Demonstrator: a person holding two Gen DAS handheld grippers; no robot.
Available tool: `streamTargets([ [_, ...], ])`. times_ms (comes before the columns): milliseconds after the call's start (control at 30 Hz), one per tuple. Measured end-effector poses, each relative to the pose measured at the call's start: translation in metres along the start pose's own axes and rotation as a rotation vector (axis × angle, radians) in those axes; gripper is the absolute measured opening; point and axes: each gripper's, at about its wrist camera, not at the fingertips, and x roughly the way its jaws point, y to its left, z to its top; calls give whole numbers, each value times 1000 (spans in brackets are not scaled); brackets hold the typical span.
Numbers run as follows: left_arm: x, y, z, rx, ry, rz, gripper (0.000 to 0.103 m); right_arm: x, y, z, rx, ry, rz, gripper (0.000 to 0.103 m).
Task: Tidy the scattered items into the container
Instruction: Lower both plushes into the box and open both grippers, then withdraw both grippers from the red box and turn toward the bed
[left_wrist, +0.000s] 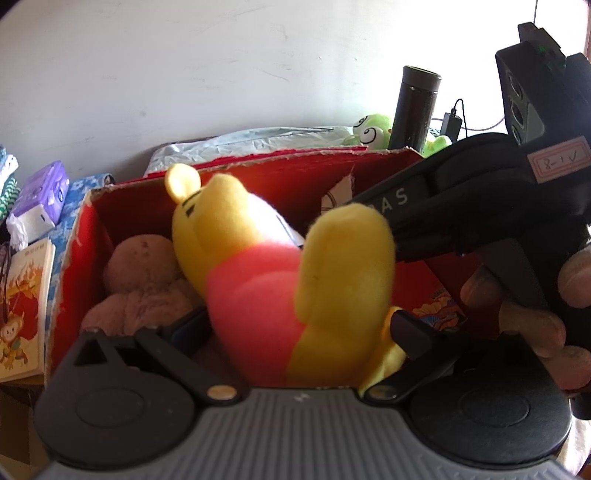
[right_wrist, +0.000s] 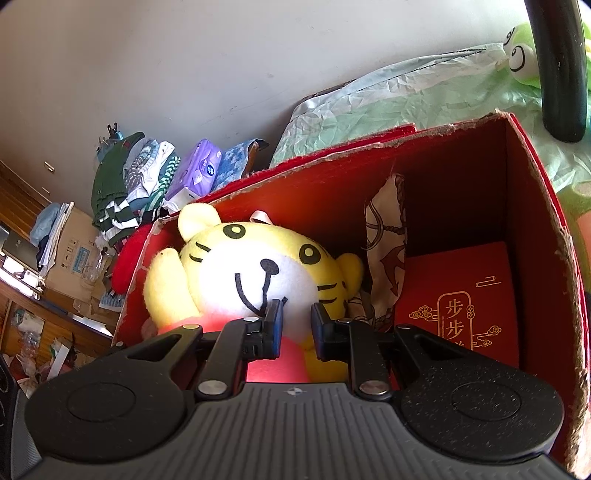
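Note:
A yellow plush tiger (left_wrist: 258, 295) in a red shirt leans over the open red cardboard box (left_wrist: 258, 160), head toward the far left. My left gripper (left_wrist: 295, 328) has its fingers spread wide with the toy's lower body filling the gap; the right-hand finger (left_wrist: 406, 332) sinks into a yellow leg. In the right wrist view my right gripper (right_wrist: 295, 325) is nearly shut, pinching the plush tiger (right_wrist: 258, 266) just under its chin. Its fingers (left_wrist: 399, 206) come in from the right, tips hidden behind a yellow paw. A brown plush (left_wrist: 140, 280) lies in the box.
Inside the box (right_wrist: 332, 184) are a patterned cloth (right_wrist: 388, 236) and a red printed carton (right_wrist: 461, 295). Behind it stand a green frog plush (left_wrist: 369, 129) and a dark flask (left_wrist: 413, 107). A purple tissue pack (left_wrist: 44, 192) and a book (left_wrist: 22, 314) lie left. A hand (left_wrist: 554, 332) holds the right gripper.

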Motion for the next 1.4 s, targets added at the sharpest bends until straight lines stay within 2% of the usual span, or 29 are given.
streamTargets([
  [867,-3,1,-7,-19,-42,14,102,0,6,-2,-50,-26,-46,21],
  [1400,-6,0,-13,-31,-93,21,102,-2,9,-4,-73,-57,-91,26],
])
